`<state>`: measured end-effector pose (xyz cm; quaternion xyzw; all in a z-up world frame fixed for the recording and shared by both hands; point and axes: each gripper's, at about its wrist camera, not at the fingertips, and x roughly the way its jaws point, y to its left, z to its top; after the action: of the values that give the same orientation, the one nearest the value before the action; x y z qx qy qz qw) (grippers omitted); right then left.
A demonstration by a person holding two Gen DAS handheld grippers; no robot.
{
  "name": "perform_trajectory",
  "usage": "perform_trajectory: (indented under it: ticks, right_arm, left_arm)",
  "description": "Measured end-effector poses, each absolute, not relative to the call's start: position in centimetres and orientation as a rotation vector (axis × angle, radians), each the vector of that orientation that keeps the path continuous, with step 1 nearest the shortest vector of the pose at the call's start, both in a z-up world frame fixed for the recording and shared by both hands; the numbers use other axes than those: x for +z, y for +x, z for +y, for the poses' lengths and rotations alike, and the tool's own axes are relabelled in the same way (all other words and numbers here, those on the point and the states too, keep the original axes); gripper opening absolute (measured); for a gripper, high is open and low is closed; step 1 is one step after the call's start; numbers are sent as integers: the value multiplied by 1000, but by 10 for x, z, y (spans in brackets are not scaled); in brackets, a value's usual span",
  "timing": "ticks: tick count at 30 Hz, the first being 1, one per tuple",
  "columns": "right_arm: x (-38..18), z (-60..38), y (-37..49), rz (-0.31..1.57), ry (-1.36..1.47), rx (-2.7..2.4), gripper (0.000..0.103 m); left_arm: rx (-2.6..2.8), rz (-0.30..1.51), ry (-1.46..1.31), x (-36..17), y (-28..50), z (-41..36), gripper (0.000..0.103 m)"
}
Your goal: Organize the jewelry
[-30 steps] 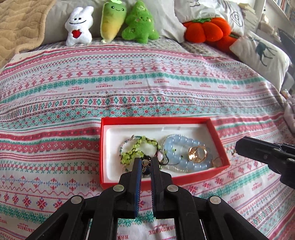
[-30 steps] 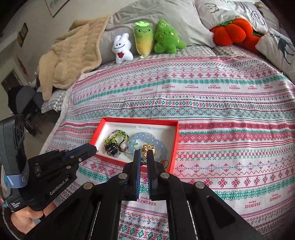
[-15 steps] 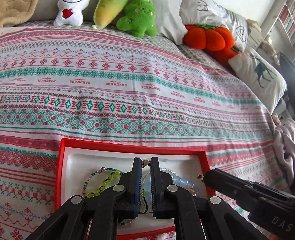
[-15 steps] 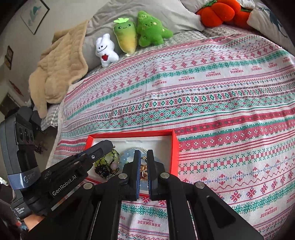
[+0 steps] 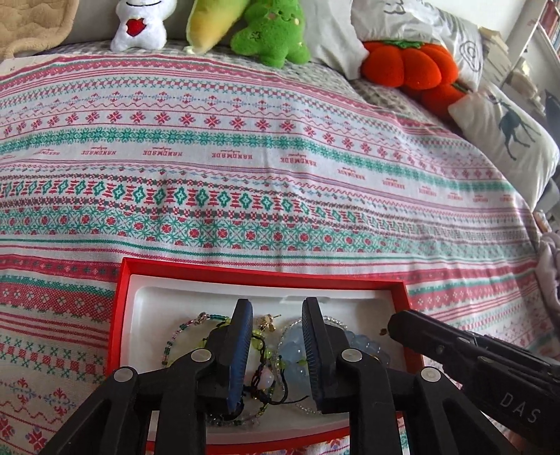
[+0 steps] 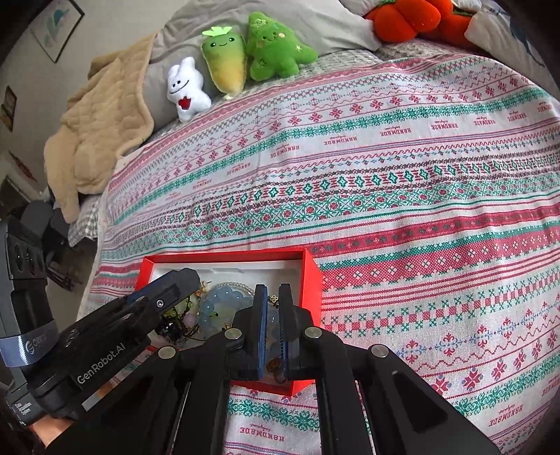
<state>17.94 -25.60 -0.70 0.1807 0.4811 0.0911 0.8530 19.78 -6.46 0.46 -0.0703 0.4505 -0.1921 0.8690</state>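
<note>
A red box (image 5: 245, 273) with a white lining lies on the patterned bedspread. It holds a green bead bracelet (image 5: 260, 334), a pale blue bead bracelet (image 5: 364, 341) and a small gold earring (image 5: 267, 319). My left gripper (image 5: 276, 309) hovers over the box with its jaws opening. The earring and green beads lie loose between its fingers, untouched by the pads. My right gripper (image 6: 273, 292) is shut over the box's right part (image 6: 311, 287), pinching a tiny gold piece (image 6: 273, 298) at its tips. That piece (image 5: 383, 330) also shows at the right gripper's tip in the left wrist view.
Plush toys (image 5: 273, 31) and orange pumpkin cushions (image 5: 406, 63) line the far side of the bed. A deer pillow (image 5: 507, 129) sits at the right and a beige blanket (image 6: 94, 140) at the left. The bed's left edge (image 6: 101, 224) drops off beside the box.
Both grippers came forward and down over the red box. My left jaws, shut on the gold earring before, have spread and the earring now lies in the box. The right stays shut.
</note>
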Motion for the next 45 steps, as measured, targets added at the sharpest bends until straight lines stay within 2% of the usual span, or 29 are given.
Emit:
perform_trajectory:
  ticks: [6,13,14,16,18,19,24,27,29,31,45]
  right_arm:
    - [-10,-257,182,1022,397,189,8]
    - [6,-258,168,1006,375,203,33]
    - [11,-259,163,996,370,204,36]
    - [17,-260,154,978,371,212,48]
    - [21,-260,144,967,371,206,58]
    - [22,-260,140,966,368,203,62]
    - [21,-257,117,991,312,161,71]
    - [21,-252,102,993,249,145,81]
    - [22,-250,92,987,208,133,88]
    - [22,-248,82,992,165,109,102]
    - [1,-227,43,1093,15,15,103]
  left_arm:
    - [-365,925,-94,13,184,-55,35]
    - [-299,923,-40,17,160,-33,53]
    - [-289,922,-32,18,155,-31,57]
    - [-268,916,-13,20,145,-28,66]
    - [-236,901,1,22,135,-24,82]
    - [-226,895,6,22,130,-22,84]
    - [-193,904,40,19,109,-17,95]
    - [-162,921,82,13,97,-12,103]
    - [-134,937,103,7,90,-9,103]
    - [-122,967,113,0,84,-4,103]
    - [-92,1055,97,-20,59,2,103]
